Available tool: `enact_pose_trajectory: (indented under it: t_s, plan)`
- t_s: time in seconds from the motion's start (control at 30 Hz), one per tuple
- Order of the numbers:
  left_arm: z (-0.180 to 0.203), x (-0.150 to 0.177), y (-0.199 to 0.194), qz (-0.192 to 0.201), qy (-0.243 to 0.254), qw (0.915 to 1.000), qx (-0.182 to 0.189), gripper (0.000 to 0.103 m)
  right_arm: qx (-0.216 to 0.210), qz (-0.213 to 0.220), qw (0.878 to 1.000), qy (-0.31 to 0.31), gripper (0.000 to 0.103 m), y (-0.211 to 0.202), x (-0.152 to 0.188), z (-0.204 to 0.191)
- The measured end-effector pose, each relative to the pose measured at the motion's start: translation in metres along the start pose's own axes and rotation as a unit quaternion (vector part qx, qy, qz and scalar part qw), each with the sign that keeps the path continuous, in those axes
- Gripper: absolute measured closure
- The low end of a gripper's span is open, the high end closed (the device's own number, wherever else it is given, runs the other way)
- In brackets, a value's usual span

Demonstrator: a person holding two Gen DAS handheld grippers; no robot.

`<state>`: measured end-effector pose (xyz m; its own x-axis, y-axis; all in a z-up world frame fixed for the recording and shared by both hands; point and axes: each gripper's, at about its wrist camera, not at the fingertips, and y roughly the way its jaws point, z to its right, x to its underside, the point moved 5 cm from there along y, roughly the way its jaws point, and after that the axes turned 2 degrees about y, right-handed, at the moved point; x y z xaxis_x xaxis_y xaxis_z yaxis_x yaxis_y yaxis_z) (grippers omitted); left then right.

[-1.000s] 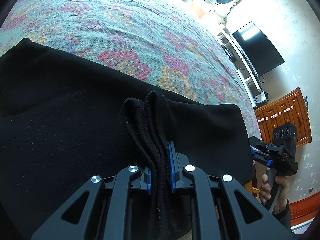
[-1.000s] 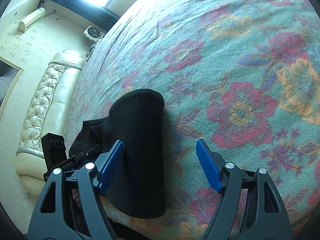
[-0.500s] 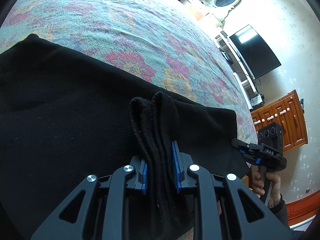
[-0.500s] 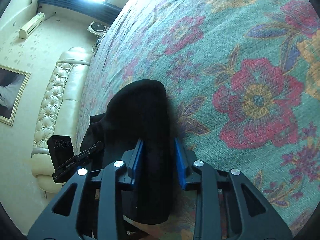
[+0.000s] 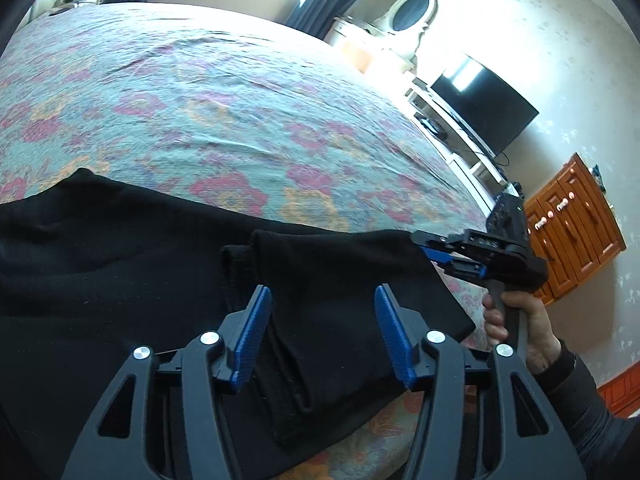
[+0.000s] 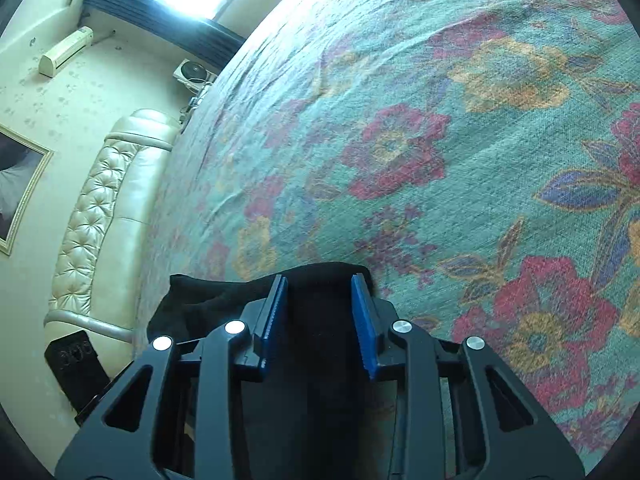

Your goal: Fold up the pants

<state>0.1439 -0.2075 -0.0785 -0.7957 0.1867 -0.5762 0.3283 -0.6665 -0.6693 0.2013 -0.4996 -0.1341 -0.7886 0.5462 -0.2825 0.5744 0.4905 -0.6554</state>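
Pants (image 5: 120,280) lay black along the near edge of the bed (image 5: 240,120), their long axis running sideways across the left tool's view, from beyond its left side to a squared end at its right. A folded flap of them rested on top, directly ahead of the left tool (image 5: 320,332). That tool stood open, its blue pads spread wide on either side of the flap and touching none of it, as far as the view showed.

The right tool (image 5: 440,252) sat at the squared end of the pants, held in the person's hand (image 5: 516,320). In its own view, dark cloth filled the gap between the right tool's (image 6: 320,320) pads, which stood fairly close together on either side of it; they looked clamped on the cloth, though whether they pressed hard could not be told.

By my judgement the right tool was therefore the one in charge of the pants, at their end, with the rest stretching away from it toward the left tool. A fold would likely carry that end along the long axis, over the flap.
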Motion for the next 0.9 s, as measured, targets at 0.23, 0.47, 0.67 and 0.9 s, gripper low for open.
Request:
enact_pose_trajectory:
  t_s: [0.23, 0.47, 0.67, 0.9]
  plan:
    - [-0.006, 0.028, 0.029, -0.050, -0.014, 0.9986, -0.013, 0.047, -0.030, 0.018, 0.999, 0.016, 0.068, -0.036, 0.015, 0.008]
    - [-0.013, 0.033, 0.033, -0.049, -0.029, 0.9984, -0.005, 0.047, -0.067, -0.009, 0.996, -0.057, 0.068, -0.073, 0.075, -0.023]
    - [-0.019, 0.036, 0.030, -0.037, -0.036, 0.9987, 0.008, 0.047, 0.004, -0.053, 0.994, -0.099, 0.072, -0.056, 0.114, -0.011]
    - [-0.045, 0.031, -0.048, 0.033, -0.064, 0.9974, -0.009, 0.044, -0.014, 0.001, 0.995, -0.103, 0.045, -0.094, 0.098, -0.045]
